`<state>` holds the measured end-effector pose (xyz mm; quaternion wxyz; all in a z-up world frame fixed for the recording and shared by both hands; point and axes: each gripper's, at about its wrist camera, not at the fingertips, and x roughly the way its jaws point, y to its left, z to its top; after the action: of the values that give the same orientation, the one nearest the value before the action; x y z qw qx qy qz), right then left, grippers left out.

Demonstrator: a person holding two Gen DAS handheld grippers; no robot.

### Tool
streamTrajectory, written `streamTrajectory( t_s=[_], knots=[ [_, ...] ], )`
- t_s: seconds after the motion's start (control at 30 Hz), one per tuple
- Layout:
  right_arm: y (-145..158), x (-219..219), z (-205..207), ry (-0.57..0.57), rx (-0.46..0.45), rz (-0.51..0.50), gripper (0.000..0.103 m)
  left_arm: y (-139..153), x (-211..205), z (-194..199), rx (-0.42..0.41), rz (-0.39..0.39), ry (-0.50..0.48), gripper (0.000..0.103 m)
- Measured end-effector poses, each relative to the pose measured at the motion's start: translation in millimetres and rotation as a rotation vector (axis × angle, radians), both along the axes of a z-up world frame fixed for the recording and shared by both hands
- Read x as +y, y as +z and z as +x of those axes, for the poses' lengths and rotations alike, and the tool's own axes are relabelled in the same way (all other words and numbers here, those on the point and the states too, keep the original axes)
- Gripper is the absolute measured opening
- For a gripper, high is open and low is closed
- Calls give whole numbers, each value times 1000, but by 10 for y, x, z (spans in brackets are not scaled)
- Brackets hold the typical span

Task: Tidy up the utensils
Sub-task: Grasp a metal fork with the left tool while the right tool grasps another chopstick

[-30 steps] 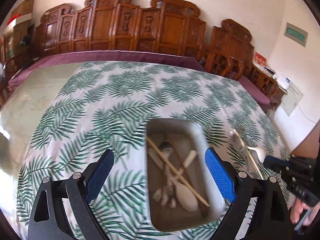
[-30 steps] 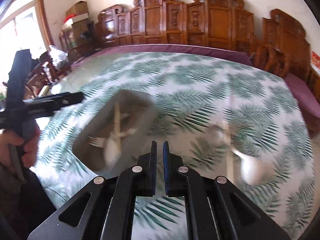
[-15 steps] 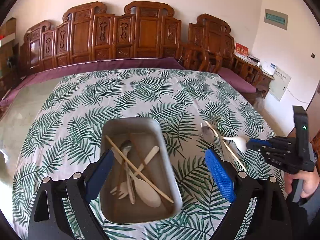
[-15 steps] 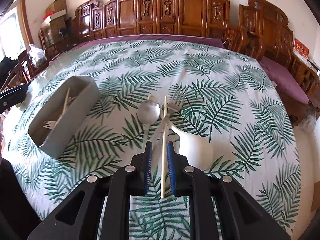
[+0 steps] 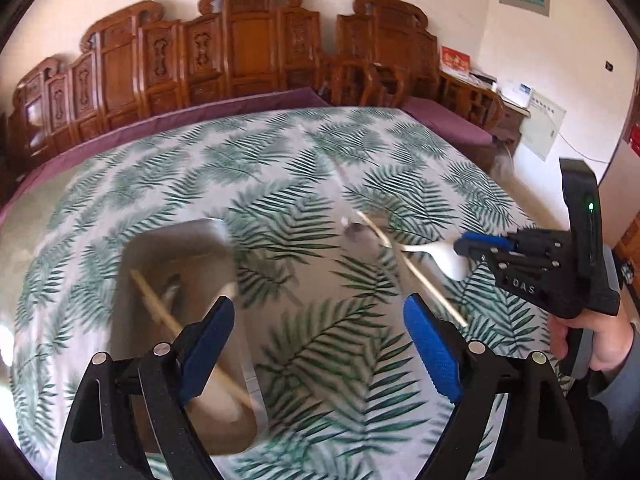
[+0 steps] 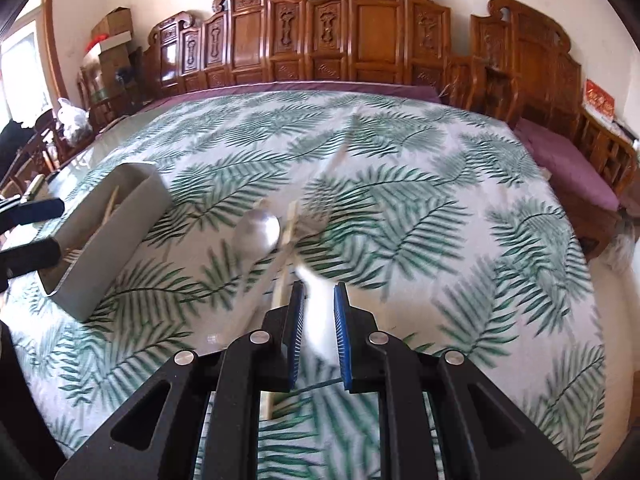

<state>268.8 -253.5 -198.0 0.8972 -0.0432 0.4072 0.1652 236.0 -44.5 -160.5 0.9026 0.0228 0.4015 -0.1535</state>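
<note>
On the left of the table (image 6: pixel 460 184), with its palm-leaf cloth, lies the grey tray (image 6: pixel 132 232), which holds a wooden chopstick (image 5: pixel 168 320) and other utensils too blurred to name. The left claw (image 5: pixel 320 344) hovers above the cloth just right of the tray; its jaws have just been closing a little yet stand wide apart with nothing between them.

Further right lies the loose pile: a metal spoon (image 6: pixel 258 232), touching a second chopstick (image 6: pixel 286 256) that runs across the pile (a fork may lie under them, though the blur hides it). The white spoon (image 6: pixel 320 320) lies just right of that chopstick, and the right claw (image 6: pixel 318 300) stands nearly clenched about its bowl, its jaws having opened slightly; whether the pads press on it I cannot tell. A hand (image 5: pixel 596 340) grips that claw's handle at the far right. Carved wooden chairs (image 6: pixel 360 32) line the wall beyond the table.
</note>
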Motion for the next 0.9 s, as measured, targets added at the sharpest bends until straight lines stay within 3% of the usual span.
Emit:
streamTrajectory(
  t_s=[0.17, 0.4, 0.63, 0.9],
  knots=[
    [-7, -195, 85, -8, 14, 31, 17, -186, -376, 227, 56, -14, -58, 58],
    [-36, -354, 119, -34, 39, 65, 18, -429, -713, 552, 128, -24, -97, 38],
    [-26, -307, 110, -22, 33, 62, 22, -668, -898, 814, 200, -26, -100, 24],
    [10, -344, 105, -33, 28, 87, 22, -777, -976, 941, 244, -39, -111, 17]
  ],
)
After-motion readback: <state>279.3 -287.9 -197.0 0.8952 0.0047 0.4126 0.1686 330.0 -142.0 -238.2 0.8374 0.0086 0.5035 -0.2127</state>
